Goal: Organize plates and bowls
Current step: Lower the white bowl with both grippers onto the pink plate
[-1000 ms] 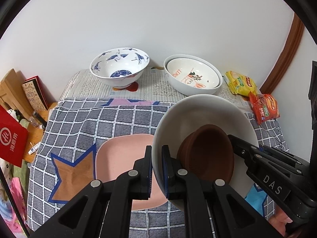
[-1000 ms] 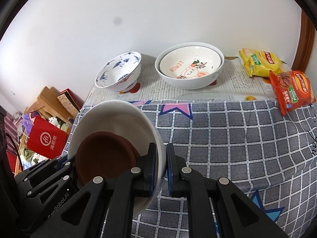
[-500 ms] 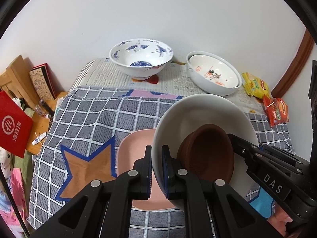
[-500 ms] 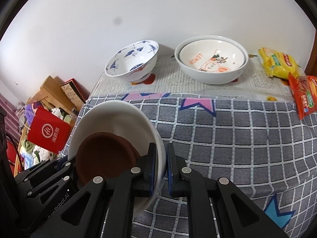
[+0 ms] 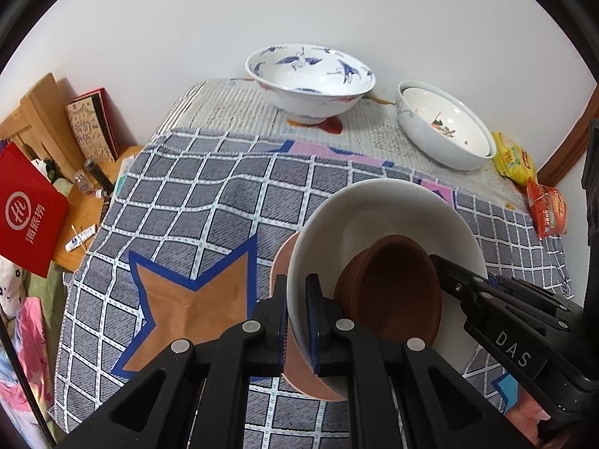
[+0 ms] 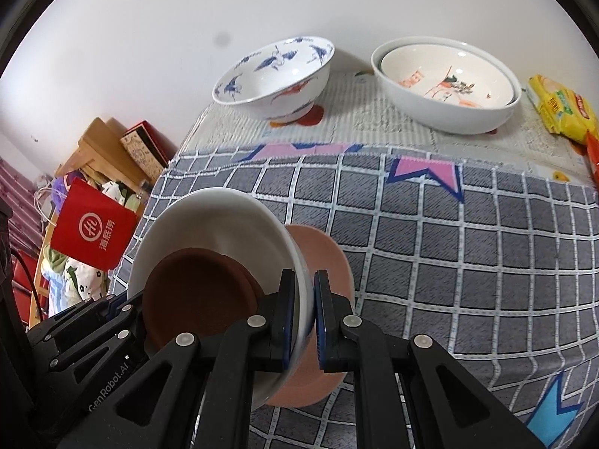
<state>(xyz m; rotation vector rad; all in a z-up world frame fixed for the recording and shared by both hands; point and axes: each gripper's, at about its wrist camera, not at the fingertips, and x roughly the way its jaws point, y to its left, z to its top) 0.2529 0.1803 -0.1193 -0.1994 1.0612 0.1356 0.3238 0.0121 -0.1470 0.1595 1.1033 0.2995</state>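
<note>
A white bowl [image 5: 374,217] with a small brown bowl [image 5: 393,284] inside hangs tilted just above a pink plate [image 5: 280,262] on the checked cloth. My left gripper [image 5: 295,321] is shut on the white bowl's left rim. In the right wrist view my right gripper [image 6: 305,299] is shut on the right rim of the white bowl [image 6: 209,220], with the brown bowl [image 6: 194,292] low inside it. The pink plate [image 6: 322,250] shows past the rim, mostly hidden. At the back stand a blue-patterned bowl [image 5: 310,78] and a white cartoon bowl [image 5: 445,127] nested in a larger white one.
Yellow [image 5: 513,161] and red snack packets [image 5: 546,209] lie at the table's far right. A red paper bag [image 5: 26,205] and a cluttered wooden shelf [image 5: 41,119] stand beyond the left edge. The checked cloth [image 6: 468,247] is bare to the right of the plate.
Both grippers carried the white bowl with the brown bowl down and leftward over the pink plate, which is now largely covered. The back bowls appear nearer.
</note>
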